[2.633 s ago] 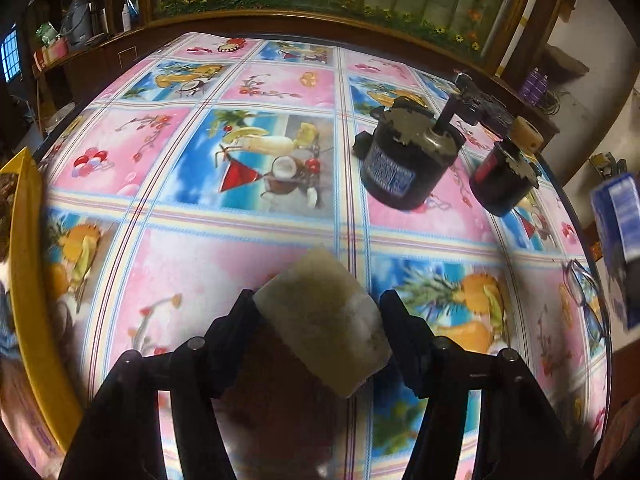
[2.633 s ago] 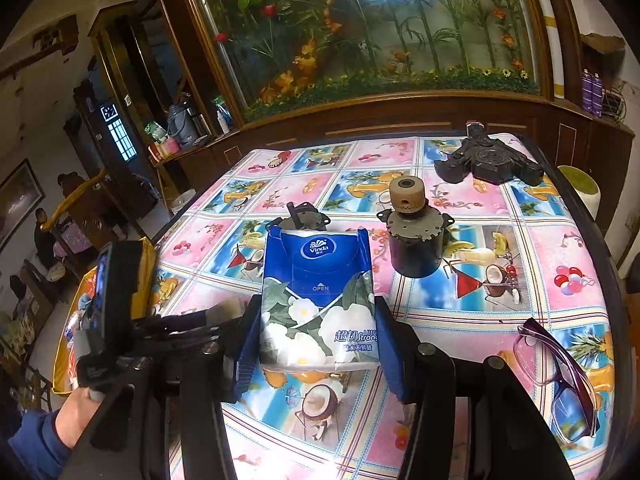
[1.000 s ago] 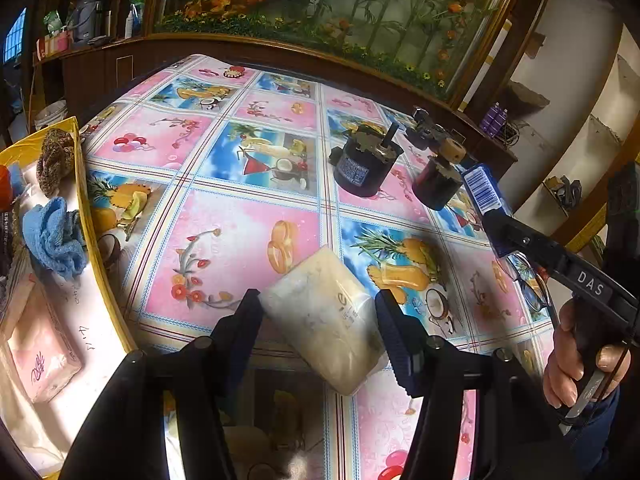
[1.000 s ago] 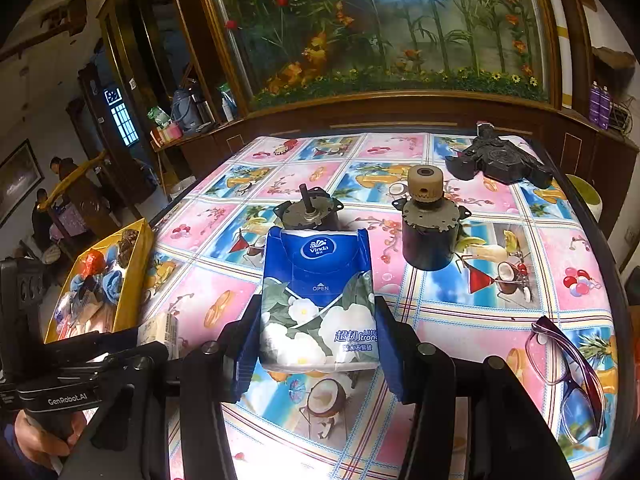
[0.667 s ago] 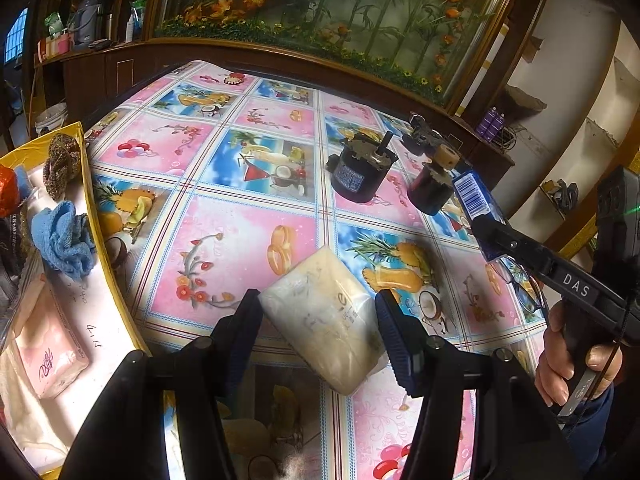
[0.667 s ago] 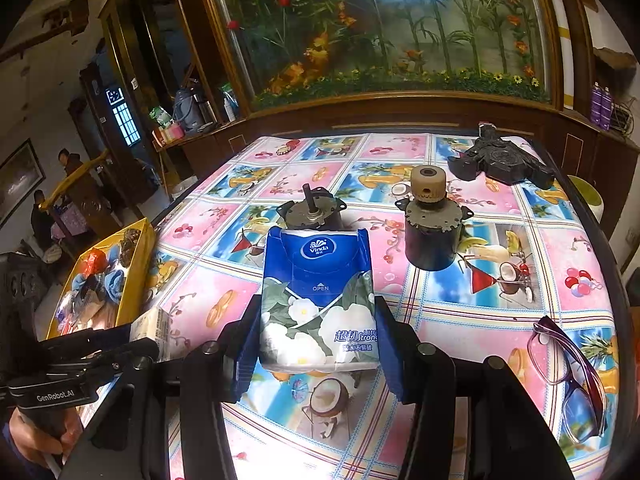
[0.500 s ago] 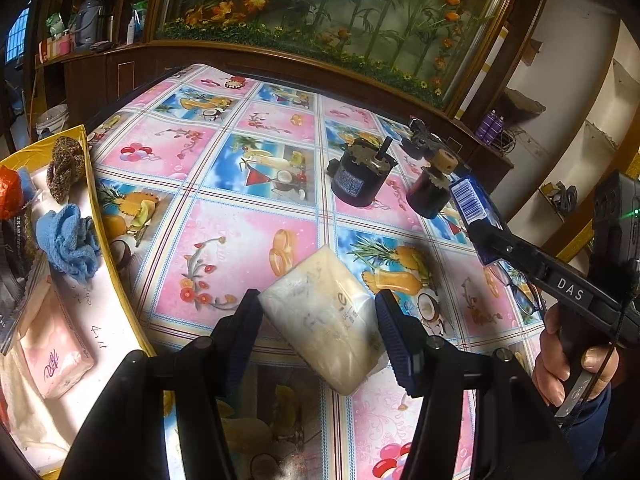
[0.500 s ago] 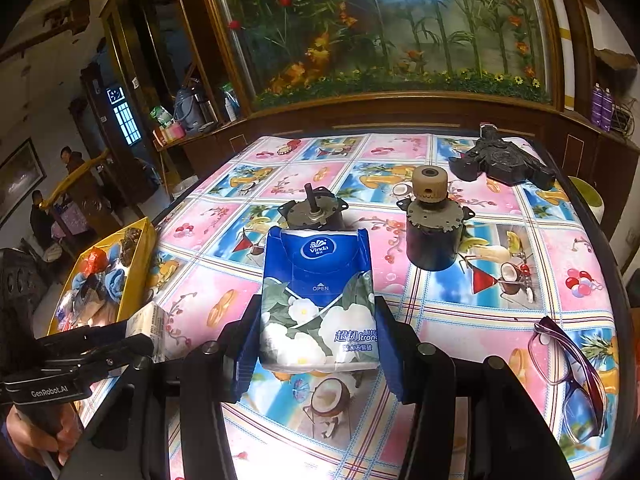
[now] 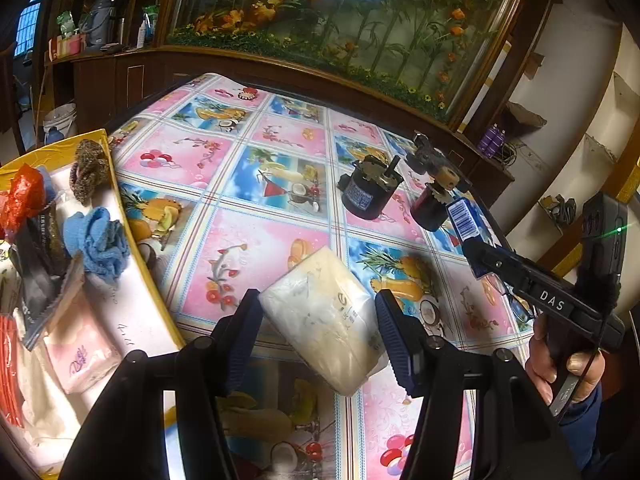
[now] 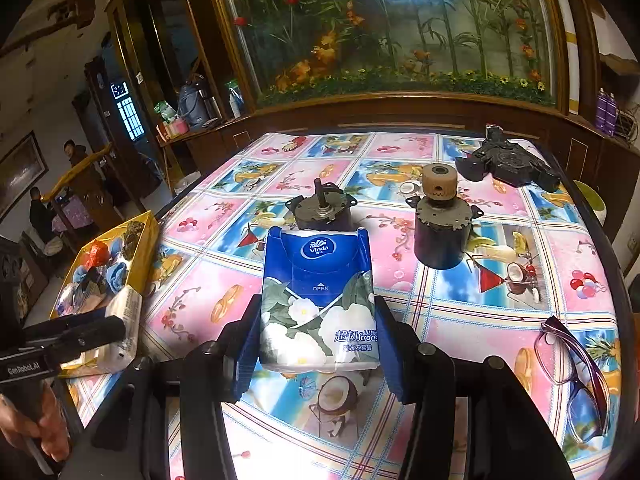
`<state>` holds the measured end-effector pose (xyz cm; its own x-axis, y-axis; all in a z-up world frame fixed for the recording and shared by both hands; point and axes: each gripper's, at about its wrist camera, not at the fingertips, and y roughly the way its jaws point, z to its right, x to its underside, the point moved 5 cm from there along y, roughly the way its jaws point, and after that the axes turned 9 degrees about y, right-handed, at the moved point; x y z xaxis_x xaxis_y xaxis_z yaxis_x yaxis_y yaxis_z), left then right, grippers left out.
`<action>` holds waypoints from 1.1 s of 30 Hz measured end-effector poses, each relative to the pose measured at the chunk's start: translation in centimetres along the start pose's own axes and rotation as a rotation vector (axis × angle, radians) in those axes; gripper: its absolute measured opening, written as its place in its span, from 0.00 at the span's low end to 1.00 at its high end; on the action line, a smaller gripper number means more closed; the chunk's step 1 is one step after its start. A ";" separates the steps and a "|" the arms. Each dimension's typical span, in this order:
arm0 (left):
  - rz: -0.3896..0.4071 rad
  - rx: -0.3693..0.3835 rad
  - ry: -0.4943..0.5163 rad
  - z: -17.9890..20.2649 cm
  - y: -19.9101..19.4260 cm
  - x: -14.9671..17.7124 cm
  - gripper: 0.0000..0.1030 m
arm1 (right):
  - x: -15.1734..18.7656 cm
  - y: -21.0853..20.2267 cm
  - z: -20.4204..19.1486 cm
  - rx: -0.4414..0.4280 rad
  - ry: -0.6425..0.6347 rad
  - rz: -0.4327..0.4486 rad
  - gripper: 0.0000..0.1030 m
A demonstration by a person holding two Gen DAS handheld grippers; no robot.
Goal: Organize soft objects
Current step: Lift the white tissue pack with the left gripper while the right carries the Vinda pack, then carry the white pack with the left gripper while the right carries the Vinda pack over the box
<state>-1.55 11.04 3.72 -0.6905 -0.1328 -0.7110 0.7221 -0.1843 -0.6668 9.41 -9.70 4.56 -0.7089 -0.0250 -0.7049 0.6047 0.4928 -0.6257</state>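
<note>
Between left claw [image 9: 316, 320] pads, white tissue pack [image 9: 324, 320] gripped, right claw [image 10: 316, 336] clamping blue pack [image 10: 318, 300]

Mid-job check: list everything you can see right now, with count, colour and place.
Blue tissue pack: 1, blue with white flowers, in the right gripper.
White tissue pack: 1, cream-white, in the left gripper.
Yellow box: 1, yellow, at the table's left edge, holding cloths and packets.
Motors: 2, dark, mid-table.
Black part: 1, far right corner.
Glasses: 1, purple, near right edge.
Tablecloth: 1, pink-blue.
Left gripper: 1, black, shut on pack.
Right gripper: 1, black, shut on pack.
</note>
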 end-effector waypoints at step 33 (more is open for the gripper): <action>0.171 -0.112 -0.210 -12.3 -9.7 1.6 0.56 | 5.3 1.0 -14.0 -0.225 -0.133 -0.098 0.55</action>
<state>-9.13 24.60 6.33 -0.5438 -0.3536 -0.7611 0.8208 -0.0349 -0.5702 1.17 2.80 4.86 -0.6972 -0.1883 -0.6917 0.4294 0.6629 -0.6133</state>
